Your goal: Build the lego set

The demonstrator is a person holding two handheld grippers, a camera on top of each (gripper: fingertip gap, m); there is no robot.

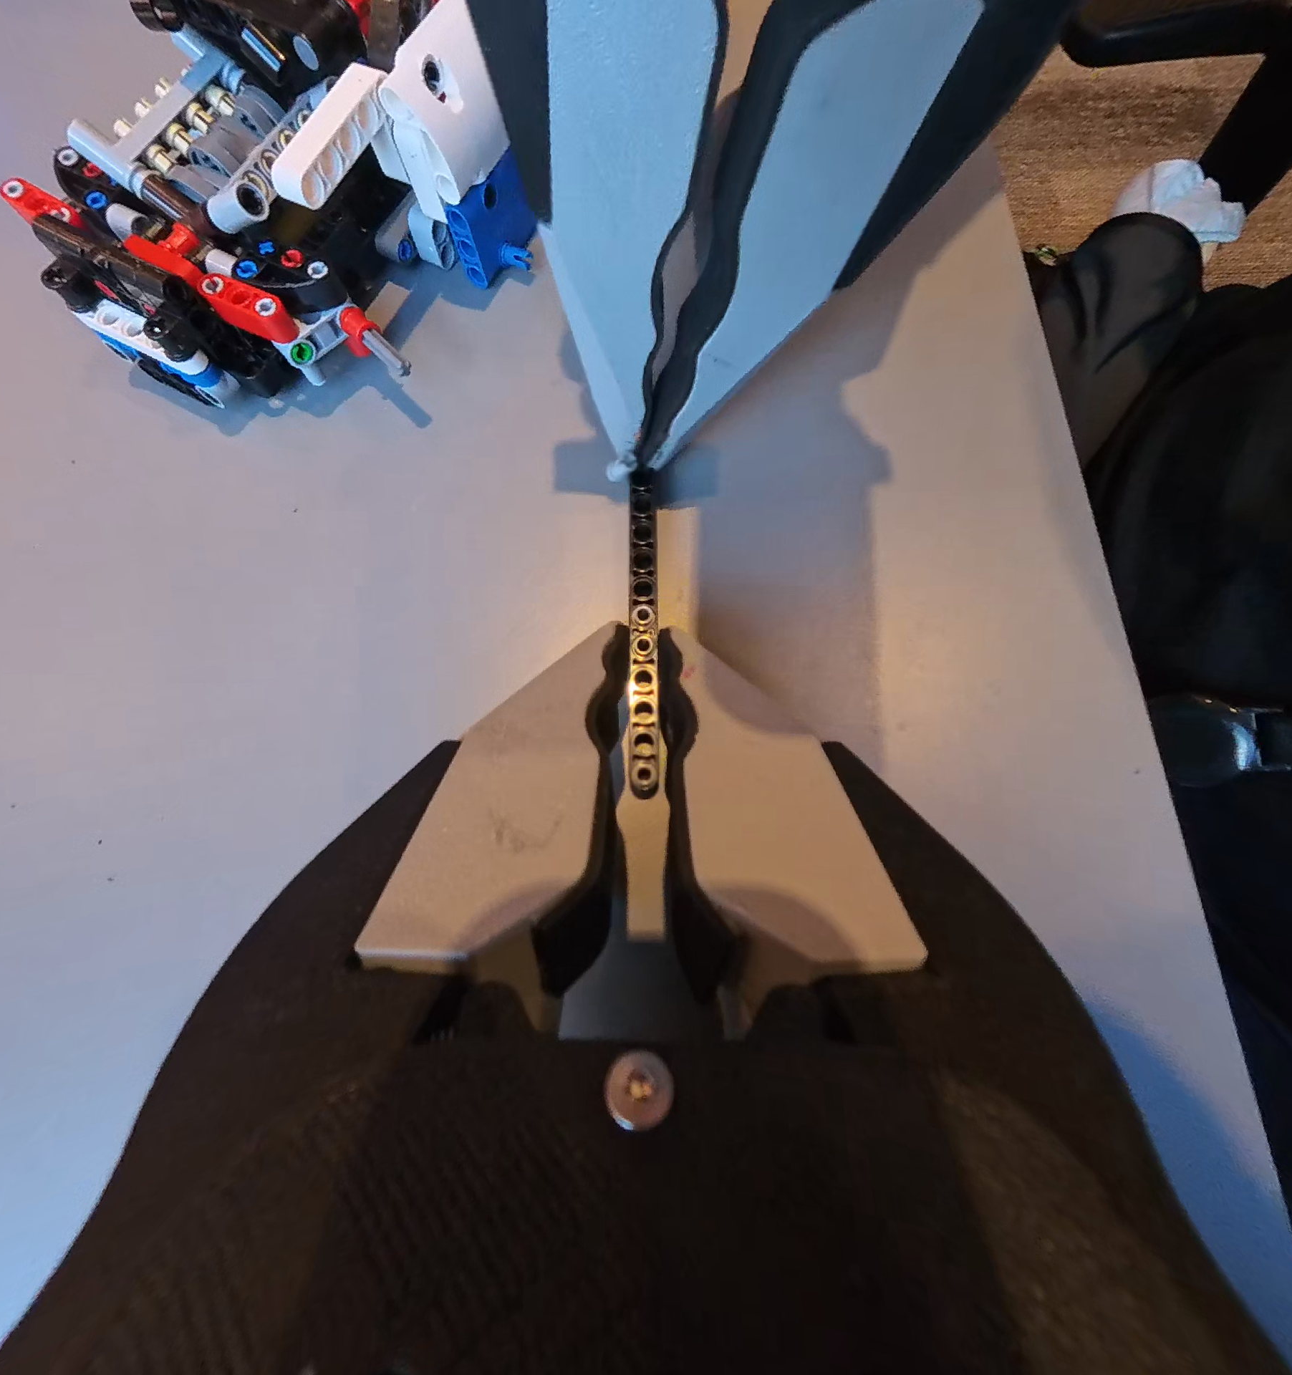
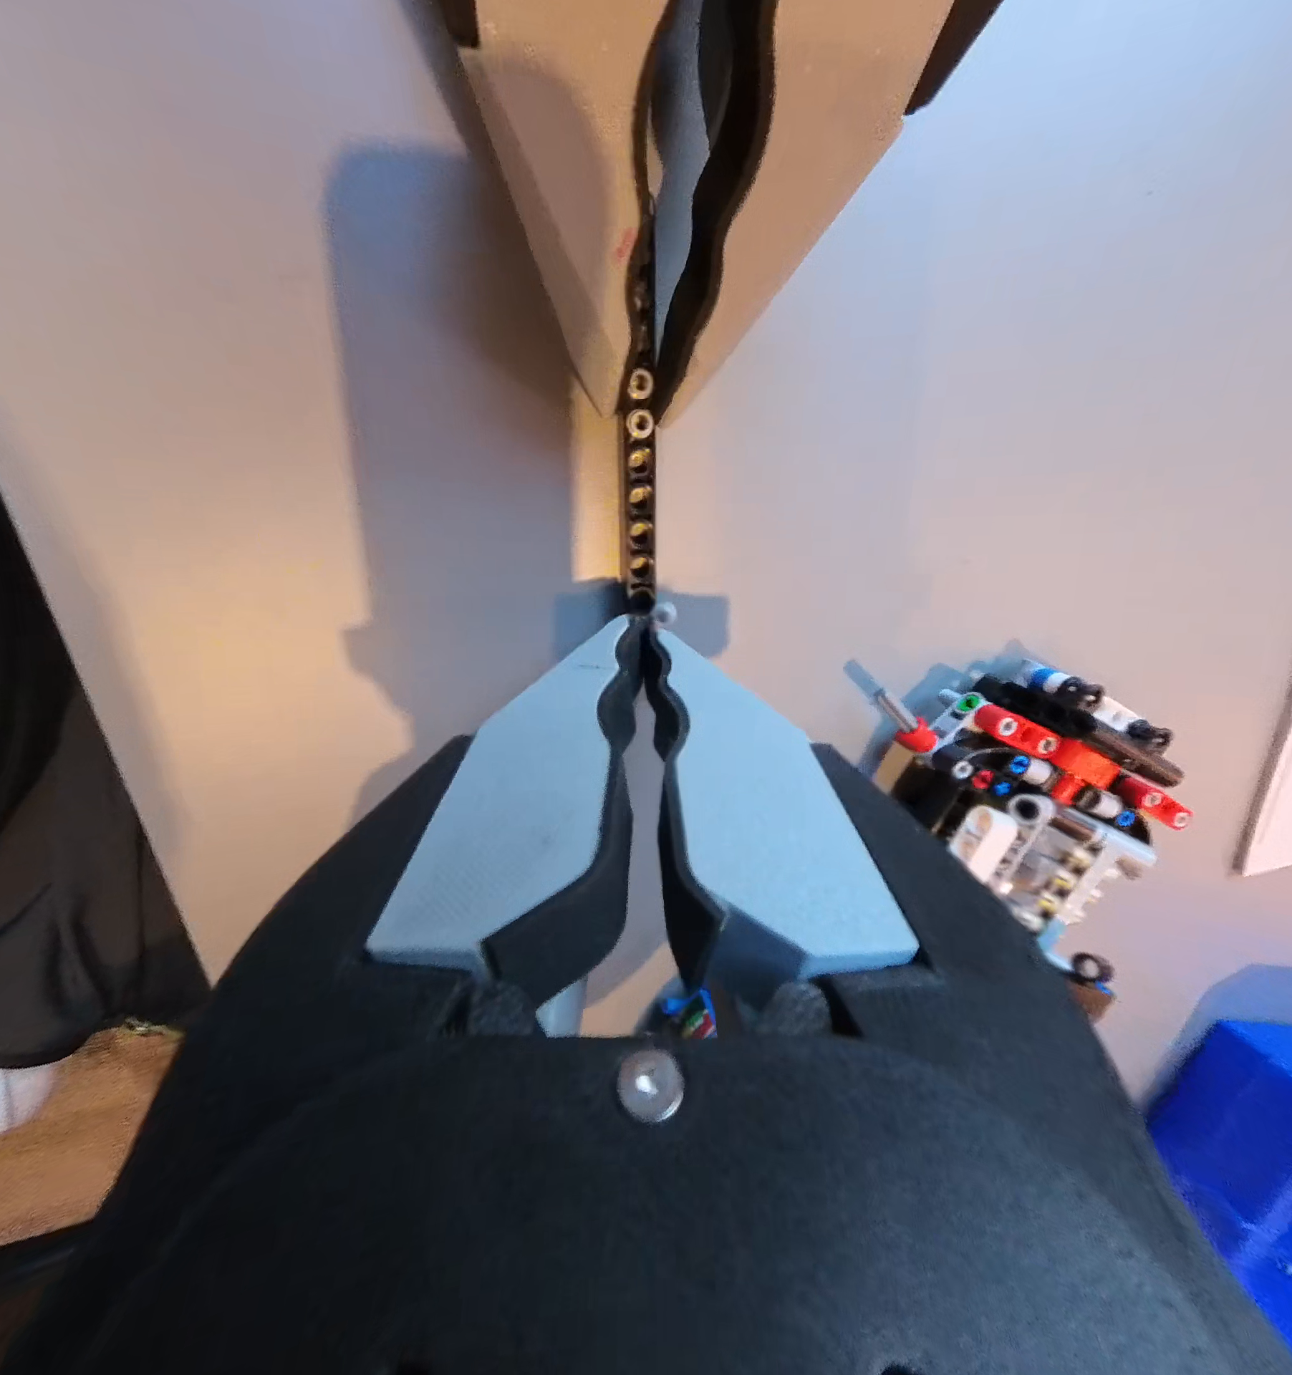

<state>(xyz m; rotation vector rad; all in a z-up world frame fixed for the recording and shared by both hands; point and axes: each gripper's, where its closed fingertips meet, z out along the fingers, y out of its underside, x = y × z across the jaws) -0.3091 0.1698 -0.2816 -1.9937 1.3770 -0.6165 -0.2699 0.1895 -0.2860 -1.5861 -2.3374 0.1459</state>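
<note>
Two tools meet over the pale bench (image 1: 256,670), and between them they carry one long piece. Largest on the bench is the half-built model (image 1: 241,201), a dense block of black, white, red and blue parts with a grey frame and a row of small pale pegs; it stands well apart from both tools, at the far left in the left wrist view and at the right in the right wrist view. I judge that a good part of the set is already joined, but the model looks unfinished, with open pin holes and a bare axle sticking out. A blue box (image 2: 1253,1161) sits near the bench edge in the right wrist view.

The left tool (image 1: 644,647) is closed on one end of the black beam (image 1: 643,550), a thin bar with a line of round holes. The right tool (image 2: 639,632) is pinched together at the other end of this beam, and a small grey pin (image 2: 664,613) shows just at its tips. Whether it presses the pin or the beam itself, I cannot tell. The beam hangs above the bench, not yet attached to the model, so this step and the mounting remain.
</note>
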